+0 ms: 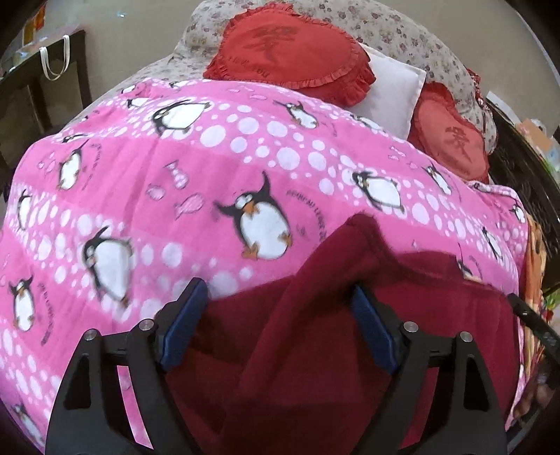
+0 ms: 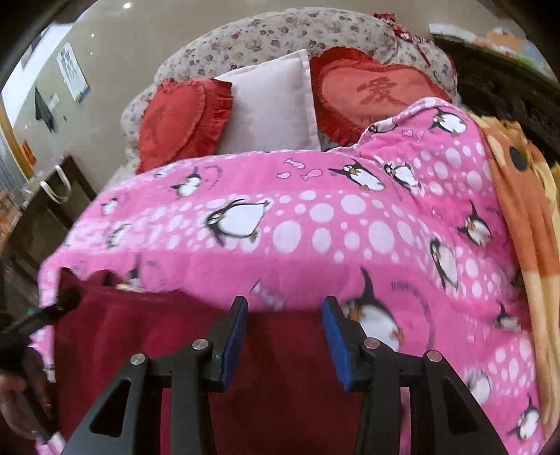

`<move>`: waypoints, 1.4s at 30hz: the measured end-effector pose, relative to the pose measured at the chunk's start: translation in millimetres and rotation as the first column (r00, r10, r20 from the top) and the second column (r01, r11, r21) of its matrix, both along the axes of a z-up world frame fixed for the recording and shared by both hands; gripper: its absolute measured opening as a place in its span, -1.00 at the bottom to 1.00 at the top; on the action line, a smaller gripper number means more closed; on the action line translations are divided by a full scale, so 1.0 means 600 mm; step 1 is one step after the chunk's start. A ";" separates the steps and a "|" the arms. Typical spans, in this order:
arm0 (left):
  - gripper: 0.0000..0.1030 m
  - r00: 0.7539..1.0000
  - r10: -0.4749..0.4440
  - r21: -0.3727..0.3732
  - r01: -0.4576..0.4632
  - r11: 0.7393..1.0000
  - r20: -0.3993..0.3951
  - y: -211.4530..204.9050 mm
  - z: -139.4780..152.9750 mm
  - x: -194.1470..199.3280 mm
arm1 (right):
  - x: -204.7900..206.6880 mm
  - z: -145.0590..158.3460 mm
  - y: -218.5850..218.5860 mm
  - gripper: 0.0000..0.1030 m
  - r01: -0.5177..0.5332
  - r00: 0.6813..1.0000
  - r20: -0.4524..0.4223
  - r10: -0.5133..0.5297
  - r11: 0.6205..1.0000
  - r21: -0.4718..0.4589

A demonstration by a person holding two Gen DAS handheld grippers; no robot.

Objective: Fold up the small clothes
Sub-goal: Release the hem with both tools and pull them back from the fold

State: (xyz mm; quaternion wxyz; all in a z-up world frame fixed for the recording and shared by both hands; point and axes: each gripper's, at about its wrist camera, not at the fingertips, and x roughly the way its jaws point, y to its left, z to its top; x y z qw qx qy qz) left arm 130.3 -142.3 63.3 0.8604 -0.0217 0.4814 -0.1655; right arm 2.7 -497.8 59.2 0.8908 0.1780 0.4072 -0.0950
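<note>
Left wrist view: I see the pink blanket (image 1: 217,168) covering the bed, penguins and white dots all over it. Behind it, a floral headboard (image 1: 392,31), 2 red heart cushions (image 1: 294,56) and a white pillow (image 1: 392,91) between them. An orange blanket (image 1: 535,252) shows at the right edge.

The dark red garment (image 1: 315,332) lies on the pink blanket at the near edge, right under my cameras. A raised fold of it runs up between the left gripper (image 1: 280,297) fingers. Those fingers are spread wide; the blue pads (image 1: 185,322) stand on either side of the fold, and I cannot tell whether either touches cloth.

Right wrist view: the garment (image 2: 147,332) spreads flat to the left and below. The right gripper (image 2: 285,308) sits over its far hem, fingers parted with a clear gap, pinching nothing. The left gripper's black tip (image 2: 52,308) shows at the garment's left corner. Motion blur softens both views.
</note>
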 end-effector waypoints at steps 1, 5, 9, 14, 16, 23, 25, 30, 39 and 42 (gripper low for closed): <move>0.63 1.000 0.000 0.002 0.000 1.000 -0.002 0.011 0.006 -0.012 | -0.017 0.010 0.000 -0.18 -0.007 1.000 0.008 0.006 1.000 0.022; 0.63 0.999 -0.028 -0.041 0.029 0.999 0.035 0.048 0.031 -0.080 | -0.123 0.047 0.036 -0.06 -0.074 0.997 0.034 0.074 0.997 0.002; 0.63 0.996 -0.061 0.051 0.058 0.997 0.062 0.063 0.030 -0.152 | -0.204 0.029 0.087 -0.06 -0.139 0.990 -0.006 0.139 0.990 -0.027; 0.63 0.998 -0.054 0.072 0.051 0.996 0.032 0.084 0.009 -0.210 | -0.234 -0.063 0.116 -0.06 -0.160 0.972 -0.191 0.139 0.982 -0.098; 0.63 0.999 -0.037 0.060 0.036 0.998 0.014 0.095 0.004 -0.228 | -0.244 -0.058 0.107 -0.05 -0.113 0.980 -0.170 0.105 0.993 -0.035; 0.63 0.999 -0.014 0.054 0.012 0.998 0.036 0.123 0.003 -0.269 | -0.257 0.012 0.159 -0.01 -0.137 0.986 -0.103 0.132 0.989 -0.048; 0.63 0.999 -0.015 0.048 0.013 0.999 0.042 0.126 0.004 -0.273 | -0.250 0.021 0.174 -0.01 -0.147 0.985 -0.097 0.141 0.988 -0.051; 0.63 0.999 -0.003 0.028 0.001 1.000 0.054 0.137 0.007 -0.269 | -0.229 0.036 0.212 0.04 -0.162 0.983 -0.092 0.157 0.985 -0.051; 0.63 1.000 0.013 -0.001 -0.012 1.000 0.028 0.160 -0.010 -0.255 | -0.224 0.075 0.193 0.05 0.016 0.994 -0.102 -0.040 0.975 -0.222; 0.63 0.999 0.016 0.003 -0.016 1.000 0.028 0.162 -0.016 -0.254 | -0.234 0.088 0.189 0.05 0.006 0.999 -0.047 -0.014 0.986 -0.166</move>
